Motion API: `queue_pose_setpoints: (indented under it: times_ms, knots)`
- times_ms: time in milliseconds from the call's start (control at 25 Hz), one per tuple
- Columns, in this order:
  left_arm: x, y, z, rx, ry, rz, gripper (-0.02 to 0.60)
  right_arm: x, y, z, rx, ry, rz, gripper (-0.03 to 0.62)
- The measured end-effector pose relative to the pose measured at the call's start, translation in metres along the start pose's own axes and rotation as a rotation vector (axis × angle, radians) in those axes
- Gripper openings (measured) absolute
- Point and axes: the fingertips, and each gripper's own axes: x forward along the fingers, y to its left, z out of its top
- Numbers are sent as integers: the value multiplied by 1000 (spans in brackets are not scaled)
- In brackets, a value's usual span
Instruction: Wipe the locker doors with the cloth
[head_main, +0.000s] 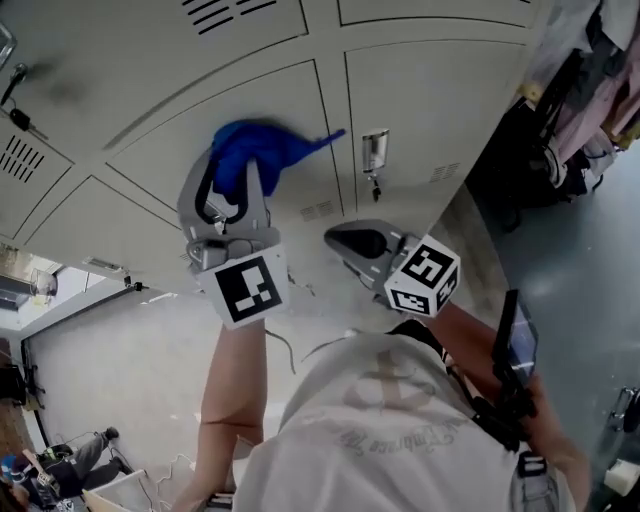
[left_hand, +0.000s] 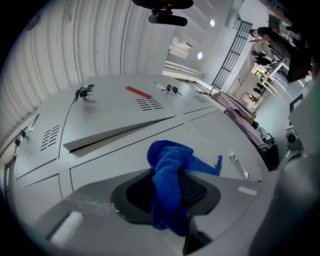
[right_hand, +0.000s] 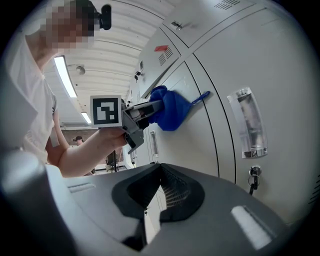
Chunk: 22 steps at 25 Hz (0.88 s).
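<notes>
Left gripper (head_main: 234, 188) pinches the blue cloth (head_main: 255, 145) at its bunched middle. The wad lies against a grey locker door (head_main: 290, 100), with one corner trailing free. Right gripper (right_hand: 159, 195) is pressed together on nothing, near the lockers. I judge the cloth light, soft and limp. It folds under pressure and may slip, so I grip deep in the bunch, not the loose corner.

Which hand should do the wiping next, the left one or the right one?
Left. The left gripper is shut on the blue cloth, right up against the locker door. The right gripper is shut and holds nothing.
</notes>
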Motion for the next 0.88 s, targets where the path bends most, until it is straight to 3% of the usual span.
queue_pose_setpoints:
  times_ms: [200, 880]
  knots:
    - [12, -21, 16, 93, 4, -36, 135, -9, -5, 1, 2, 0, -13, 8]
    - [38, -87, 39, 193, -16, -152, 133, -53, -27, 0, 25, -21, -116, 8]
